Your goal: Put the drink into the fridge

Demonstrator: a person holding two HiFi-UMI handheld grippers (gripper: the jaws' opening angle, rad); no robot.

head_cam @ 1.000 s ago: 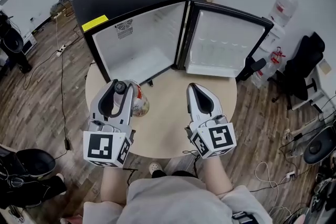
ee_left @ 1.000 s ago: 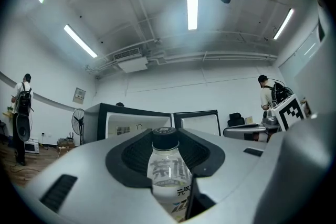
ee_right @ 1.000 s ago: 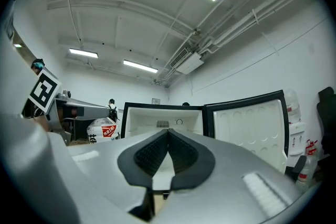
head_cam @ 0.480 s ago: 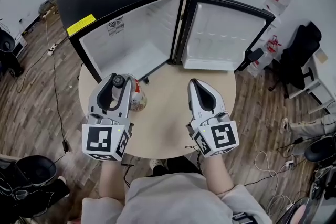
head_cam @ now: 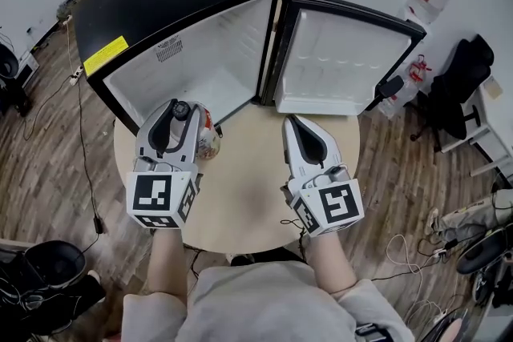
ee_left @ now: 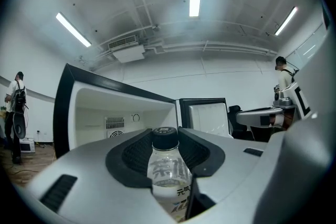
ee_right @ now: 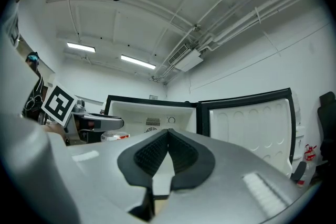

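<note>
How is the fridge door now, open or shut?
Open: the door is swung wide aside, showing the white inside of the fridge.

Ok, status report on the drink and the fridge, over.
Left hand-held gripper shut on drink bottle, upright. Right hand-held gripper shut, empty. Fridge ahead, door open, nothing seen in the way.

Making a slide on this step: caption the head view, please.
Left tool holds a drink bottle above a round table, facing the open fridge; right tool shut, empty.
</note>
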